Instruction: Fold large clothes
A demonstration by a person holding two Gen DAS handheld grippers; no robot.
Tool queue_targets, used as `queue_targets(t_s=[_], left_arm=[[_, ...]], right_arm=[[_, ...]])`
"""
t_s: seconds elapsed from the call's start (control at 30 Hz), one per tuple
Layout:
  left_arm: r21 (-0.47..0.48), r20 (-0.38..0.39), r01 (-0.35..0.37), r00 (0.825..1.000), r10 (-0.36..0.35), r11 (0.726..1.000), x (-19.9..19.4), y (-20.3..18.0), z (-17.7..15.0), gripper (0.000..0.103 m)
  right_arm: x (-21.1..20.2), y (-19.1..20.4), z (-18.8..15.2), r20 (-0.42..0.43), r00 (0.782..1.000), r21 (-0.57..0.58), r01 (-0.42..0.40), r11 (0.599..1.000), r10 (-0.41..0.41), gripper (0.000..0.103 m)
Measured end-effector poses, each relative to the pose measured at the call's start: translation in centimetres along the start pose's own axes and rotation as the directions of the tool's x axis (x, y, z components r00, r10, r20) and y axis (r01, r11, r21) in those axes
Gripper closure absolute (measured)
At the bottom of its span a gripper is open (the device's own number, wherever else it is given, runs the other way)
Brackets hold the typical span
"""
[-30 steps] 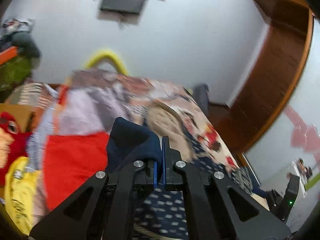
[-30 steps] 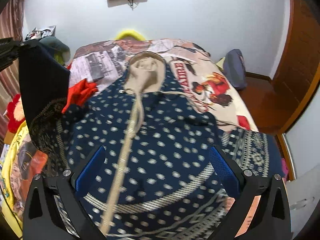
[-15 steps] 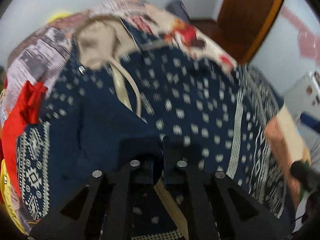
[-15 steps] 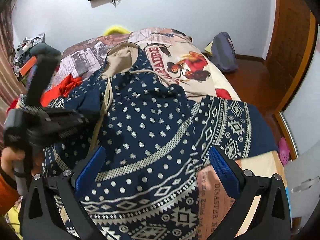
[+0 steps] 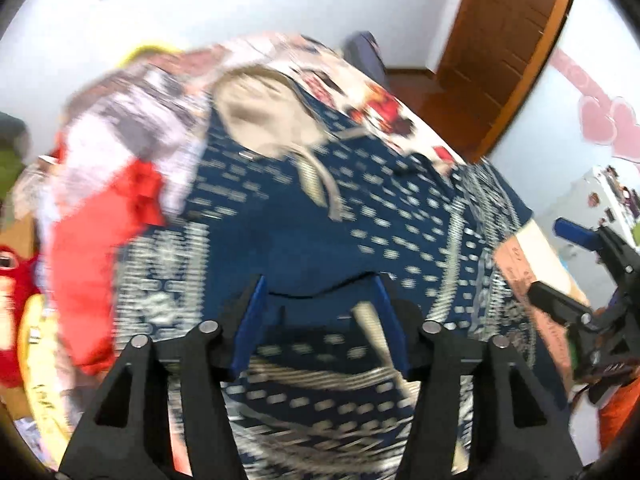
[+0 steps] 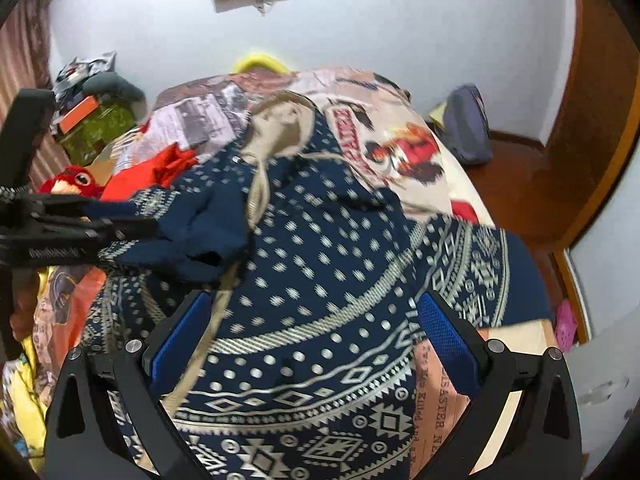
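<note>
A large navy hooded sweater [image 6: 320, 264] with white dots and a beige hood [image 6: 280, 128] lies spread on the bed; it also shows in the left wrist view [image 5: 320, 216], blurred. Its left sleeve [image 6: 200, 236] lies folded in over the chest. My left gripper [image 5: 320, 316] is open just above the folded sleeve edge; from the right wrist view it shows at the left [image 6: 132, 232] by that sleeve. My right gripper [image 6: 316, 344] is open and empty above the sweater's lower hem; it shows at the right edge of the left view [image 5: 576, 256].
A red garment [image 6: 152, 172] and a red plush toy [image 6: 72, 184] lie left of the sweater on the printed bedspread [image 6: 400, 152]. A grey bag [image 6: 468, 128] sits on the floor by the wooden door [image 6: 592, 120]. A cluttered shelf [image 6: 92, 120] stands at left.
My left gripper carried the left sleeve down across the sweater's chest and then opened, letting it go. My right gripper stayed open and drew back toward the hem.
</note>
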State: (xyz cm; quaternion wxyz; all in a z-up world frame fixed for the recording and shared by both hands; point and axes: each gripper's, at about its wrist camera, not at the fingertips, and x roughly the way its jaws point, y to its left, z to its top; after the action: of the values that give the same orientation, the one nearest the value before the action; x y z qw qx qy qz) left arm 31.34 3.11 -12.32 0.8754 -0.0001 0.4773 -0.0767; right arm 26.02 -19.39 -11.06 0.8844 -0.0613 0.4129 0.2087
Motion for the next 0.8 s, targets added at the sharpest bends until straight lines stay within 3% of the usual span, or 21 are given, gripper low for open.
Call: queue_targets(t_s=[0.13,0.3,0.43,0.8], left_arm=[[-0.03,0.042,-0.081,0.996,0.082,0.996,-2.4,3.4,-1.0,0.034],[-0.114,0.041,-0.145,0.988,0.151,0.983,-3.9,8.6,-3.5,0.032],[-0.16,0.016,-0.174,0.984,0.179,0.972,-3.6,11.7,-6.2,0.032],[-0.236,-0.117,-0.142,0.986,0.117,0.961,2.5,15.2,-12.1,0.032]], right_arm=[[-0.8,2.6,1.1,0.029,1.0,-0.062,-0.006,0.998,0.008,0.0],[-0.2,6.3,2.3,0.037,0.999,-0.153,-0.032,0.988,0.038,0.0],[1.3,9.5,2.7,0.013,0.994,-0.189,-0.101,0.977,0.105,0.001],[9.1,15.7,2.9,-0.104,0.992,-0.323,-0.1,0.941,0.07,0.002]])
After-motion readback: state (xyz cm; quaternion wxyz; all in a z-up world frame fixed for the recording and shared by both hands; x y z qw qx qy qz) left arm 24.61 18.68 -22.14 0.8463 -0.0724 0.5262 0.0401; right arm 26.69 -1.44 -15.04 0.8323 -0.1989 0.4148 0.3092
